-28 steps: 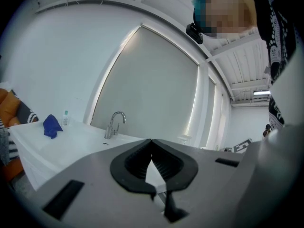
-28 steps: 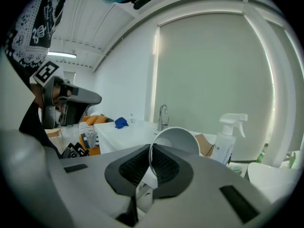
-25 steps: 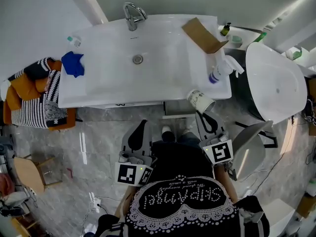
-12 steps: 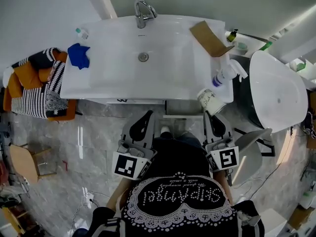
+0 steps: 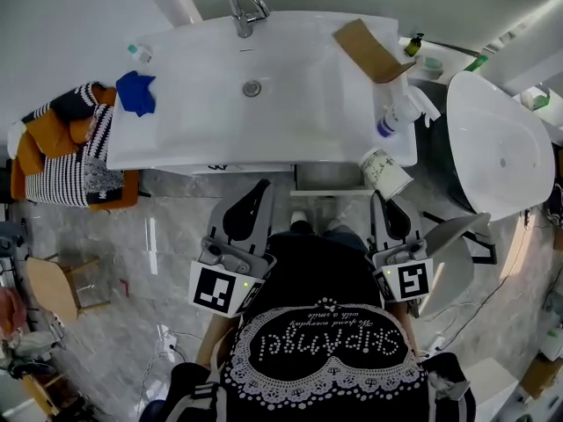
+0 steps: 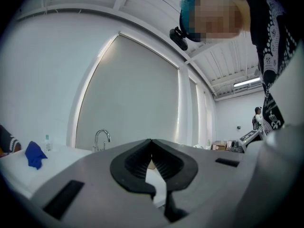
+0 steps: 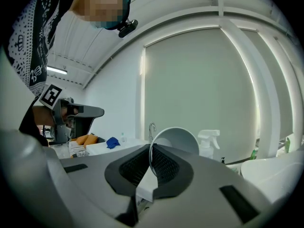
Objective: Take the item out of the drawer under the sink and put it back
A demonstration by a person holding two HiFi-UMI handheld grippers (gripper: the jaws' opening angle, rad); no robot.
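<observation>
A white printed paper cup (image 5: 384,172) lies tilted on its side at the front right corner of the sink counter (image 5: 176,139). My right gripper (image 5: 381,195) is shut on its rim. In the right gripper view the cup (image 7: 178,139) shows its open mouth, with its rim between the pads of that gripper (image 7: 151,151). My left gripper (image 5: 259,188) points at the counter's front, level with the right one; its jaws (image 6: 151,144) meet at the tips with nothing between them. A grey drawer (image 5: 330,177) shows under the counter between the two grippers.
On the counter are a faucet (image 5: 244,7), a blue cloth (image 5: 136,92), a folded cardboard piece (image 5: 369,51) and a spray bottle (image 5: 396,112). A chair with striped and orange clothes (image 5: 62,156) stands at the left. A large white rounded tub (image 5: 497,148) stands at the right.
Both grippers have risen a little toward the counter's front edge. The cup has gone up and to the right with the right gripper.
</observation>
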